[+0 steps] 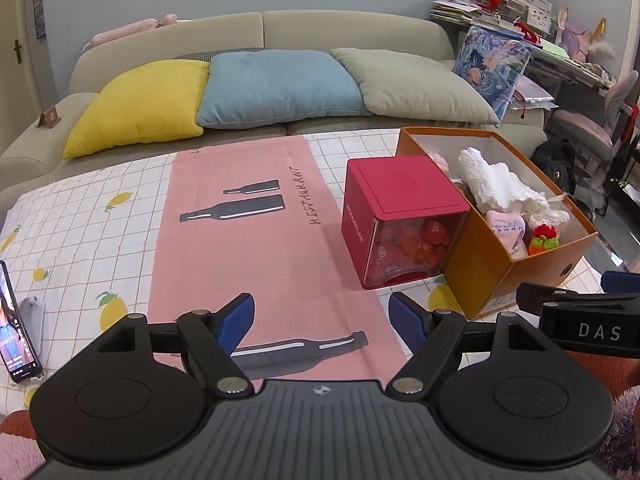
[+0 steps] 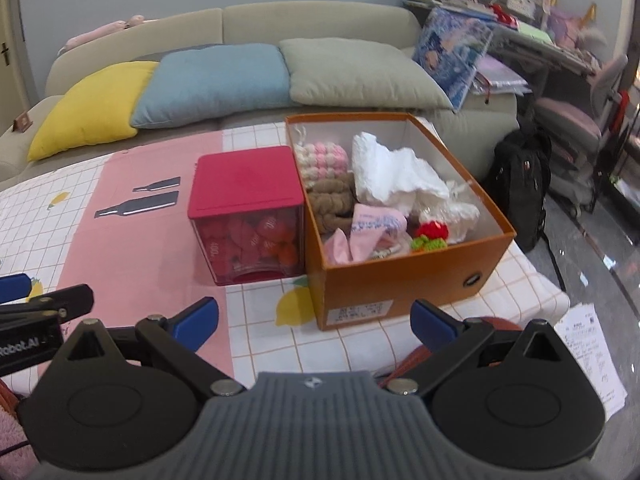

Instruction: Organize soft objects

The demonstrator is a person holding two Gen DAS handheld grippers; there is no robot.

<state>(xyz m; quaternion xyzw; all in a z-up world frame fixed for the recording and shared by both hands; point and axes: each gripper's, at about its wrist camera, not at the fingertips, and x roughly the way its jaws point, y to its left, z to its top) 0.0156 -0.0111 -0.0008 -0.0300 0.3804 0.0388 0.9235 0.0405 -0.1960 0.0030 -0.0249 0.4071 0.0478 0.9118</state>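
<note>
Above tablecloth (image 1: 100, 216): left gripper (image 1: 322, 318), right gripper (image 2: 314, 322) spread wide, empty; orange box (image 2: 400, 280) full.

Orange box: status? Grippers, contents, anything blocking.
Left gripper open, empty; right gripper open, empty. Orange box open-topped, holding soft items, white crumpled piece on top. Red cube container flush against its left wall; top access clear.

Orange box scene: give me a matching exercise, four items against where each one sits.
Items:
1. crumpled white paper
2. red-lidded container
3. yellow cushion
4. phone

Places:
A. on the sofa
B. inside the orange box
C. propped at the table's left edge
D. beside the box, on the pink mat

Pairs: 1-B, 2-D, 3-A, 4-C
</note>
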